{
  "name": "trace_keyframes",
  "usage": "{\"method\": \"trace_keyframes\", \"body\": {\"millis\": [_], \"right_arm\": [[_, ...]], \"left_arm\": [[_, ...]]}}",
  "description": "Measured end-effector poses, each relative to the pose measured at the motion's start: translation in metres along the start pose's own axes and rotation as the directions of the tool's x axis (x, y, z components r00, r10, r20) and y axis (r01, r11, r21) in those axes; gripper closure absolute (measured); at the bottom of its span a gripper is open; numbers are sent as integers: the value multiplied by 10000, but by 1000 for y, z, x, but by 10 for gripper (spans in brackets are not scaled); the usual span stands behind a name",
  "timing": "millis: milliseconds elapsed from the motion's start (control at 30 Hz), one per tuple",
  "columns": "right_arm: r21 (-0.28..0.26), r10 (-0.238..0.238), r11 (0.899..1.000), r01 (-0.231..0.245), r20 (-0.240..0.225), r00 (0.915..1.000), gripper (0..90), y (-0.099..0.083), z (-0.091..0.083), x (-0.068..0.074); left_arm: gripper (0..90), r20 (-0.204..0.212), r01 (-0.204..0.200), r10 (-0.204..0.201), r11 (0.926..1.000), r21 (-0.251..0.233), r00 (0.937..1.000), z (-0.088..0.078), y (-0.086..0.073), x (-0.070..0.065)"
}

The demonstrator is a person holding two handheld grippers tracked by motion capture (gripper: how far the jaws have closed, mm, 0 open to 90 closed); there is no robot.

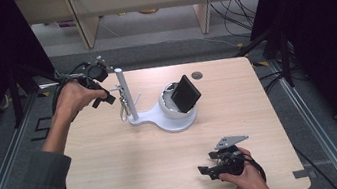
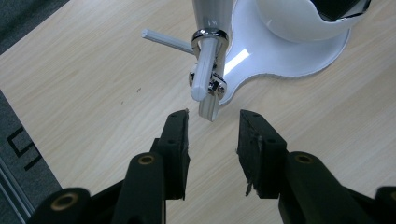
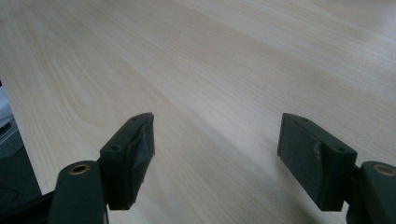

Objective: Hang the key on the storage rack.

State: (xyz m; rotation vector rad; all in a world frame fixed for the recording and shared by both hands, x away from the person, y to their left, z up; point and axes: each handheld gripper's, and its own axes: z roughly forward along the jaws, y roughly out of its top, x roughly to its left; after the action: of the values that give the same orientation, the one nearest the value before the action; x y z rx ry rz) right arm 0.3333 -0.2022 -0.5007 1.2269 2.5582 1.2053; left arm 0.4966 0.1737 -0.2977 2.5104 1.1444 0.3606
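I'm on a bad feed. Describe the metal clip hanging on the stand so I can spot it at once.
Find the white stand mid-table, its bowl holding a black device. From the bowl, go to the upright white post beside the left gripper. The clip hangs from a peg on that post: the one shiny chrome piece among white plastic.

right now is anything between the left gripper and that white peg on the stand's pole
Nothing visible. The left gripper is open, its jaws just short of the white peg and the metal ring hanging on the stand; only bare table lies beneath.
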Motion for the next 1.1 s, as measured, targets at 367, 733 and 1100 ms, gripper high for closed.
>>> {"method": "trace_keyframes", "body": {"millis": [367, 733, 1100], "right_arm": [[-27, 38, 10000, -38, -43, 10000, 283, 1, 0, -1], [59, -18, 10000, 18, 43, 10000, 283, 1, 2, 0], [119, 74, 9999, -75, 61, 10000, 283, 1, 3, 0]], "left_arm": [[600, 254, -225, 219, 9994, 264, 9994, -3, -12, -6], [557, 553, -605, 583, 9974, 396, 9968, 0, -28, -17], [429, 1163, -793, 745, 9962, 367, 9904, 5, -59, -36]]}}
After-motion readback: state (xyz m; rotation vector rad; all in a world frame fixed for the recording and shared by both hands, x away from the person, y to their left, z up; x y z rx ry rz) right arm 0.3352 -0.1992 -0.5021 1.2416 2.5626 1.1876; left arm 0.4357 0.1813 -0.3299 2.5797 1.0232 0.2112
